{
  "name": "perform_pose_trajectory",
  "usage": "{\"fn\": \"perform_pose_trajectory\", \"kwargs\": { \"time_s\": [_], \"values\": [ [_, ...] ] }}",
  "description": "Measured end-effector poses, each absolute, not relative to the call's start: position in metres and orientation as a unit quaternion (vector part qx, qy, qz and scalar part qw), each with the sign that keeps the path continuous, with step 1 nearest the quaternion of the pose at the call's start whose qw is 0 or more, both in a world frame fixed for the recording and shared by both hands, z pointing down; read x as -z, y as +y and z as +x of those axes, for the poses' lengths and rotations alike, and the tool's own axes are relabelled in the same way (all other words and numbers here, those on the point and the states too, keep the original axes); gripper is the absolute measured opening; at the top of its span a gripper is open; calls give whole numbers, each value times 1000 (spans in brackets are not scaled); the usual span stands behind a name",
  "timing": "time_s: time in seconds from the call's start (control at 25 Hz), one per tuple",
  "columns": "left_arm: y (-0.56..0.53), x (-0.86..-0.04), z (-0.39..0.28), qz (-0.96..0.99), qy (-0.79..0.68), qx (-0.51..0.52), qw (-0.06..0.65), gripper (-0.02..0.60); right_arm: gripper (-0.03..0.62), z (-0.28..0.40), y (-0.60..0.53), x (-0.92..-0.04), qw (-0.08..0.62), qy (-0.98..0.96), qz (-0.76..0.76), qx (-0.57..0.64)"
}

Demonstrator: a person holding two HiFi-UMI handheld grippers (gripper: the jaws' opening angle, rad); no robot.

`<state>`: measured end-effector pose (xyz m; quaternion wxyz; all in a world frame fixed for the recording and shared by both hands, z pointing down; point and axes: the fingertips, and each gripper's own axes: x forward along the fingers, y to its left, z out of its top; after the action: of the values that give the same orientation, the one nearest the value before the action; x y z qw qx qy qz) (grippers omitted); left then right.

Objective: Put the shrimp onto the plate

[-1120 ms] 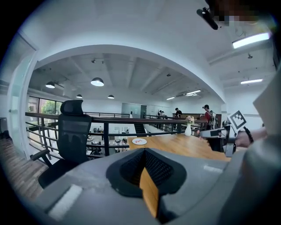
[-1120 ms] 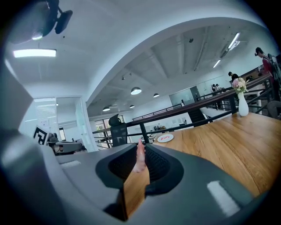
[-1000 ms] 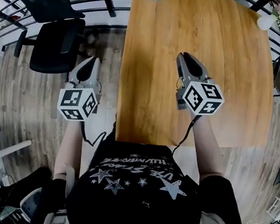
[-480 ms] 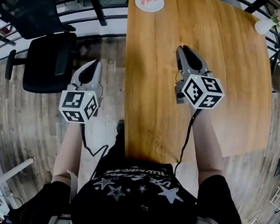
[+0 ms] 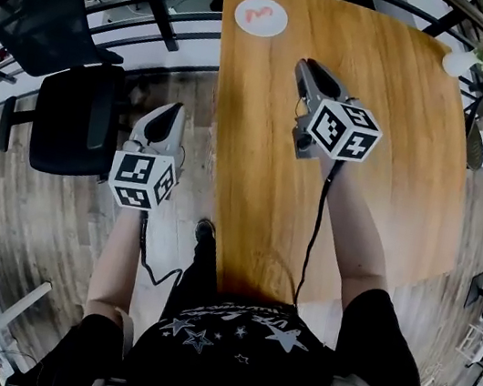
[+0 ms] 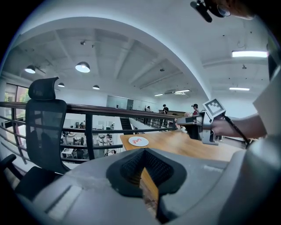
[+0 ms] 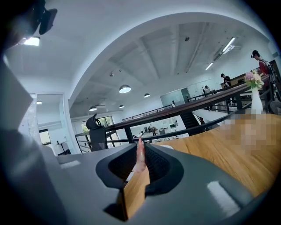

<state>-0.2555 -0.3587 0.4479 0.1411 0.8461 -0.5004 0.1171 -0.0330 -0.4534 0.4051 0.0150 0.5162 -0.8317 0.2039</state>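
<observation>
Since a second ago the right gripper [image 5: 306,68] has travelled up the bench [image 5: 388,149] toward its far left corner and now hovers near the plate [image 5: 277,22], though not yet over it. Its jaws are clenched on the shrimp [image 7: 139,154]: in the right gripper view a thin pink body stands upright, pinched between the two dark pads. So the shrimp is in the air above the bench, in the gripper and not on the plate.

The white round plate sits at the far left corner of the bench, close to the left edge. A pink curled piece [image 5: 257,15] that looks like another shrimp lies in it; nothing else can be made out there. A white vase [image 5: 457,61] with flowers stands at the far right corner, well apart from the plate.

The left gripper [image 5: 173,109] hangs off the bench, beyond its left edge, above the wooden floor [image 5: 1,191] and beside a black office chair [image 5: 74,116]. Its jaws stand slightly apart, released, and only the bench edge shows through the narrow gap
</observation>
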Motion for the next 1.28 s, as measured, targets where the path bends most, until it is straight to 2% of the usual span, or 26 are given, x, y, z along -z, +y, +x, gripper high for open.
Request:
{"fn": "perform_pose_trajectory", "kwargs": {
  "time_s": [0.56,1.28],
  "values": [
    [-426,-471,-271,836,-519,-106,142,2,61,-43,-558,-471,52,-817,530,-219],
    [-469,-517,-264,837,-513,-116,153,2,61,-57,-627,-533,75,-810,533,-232]
  ]
}}
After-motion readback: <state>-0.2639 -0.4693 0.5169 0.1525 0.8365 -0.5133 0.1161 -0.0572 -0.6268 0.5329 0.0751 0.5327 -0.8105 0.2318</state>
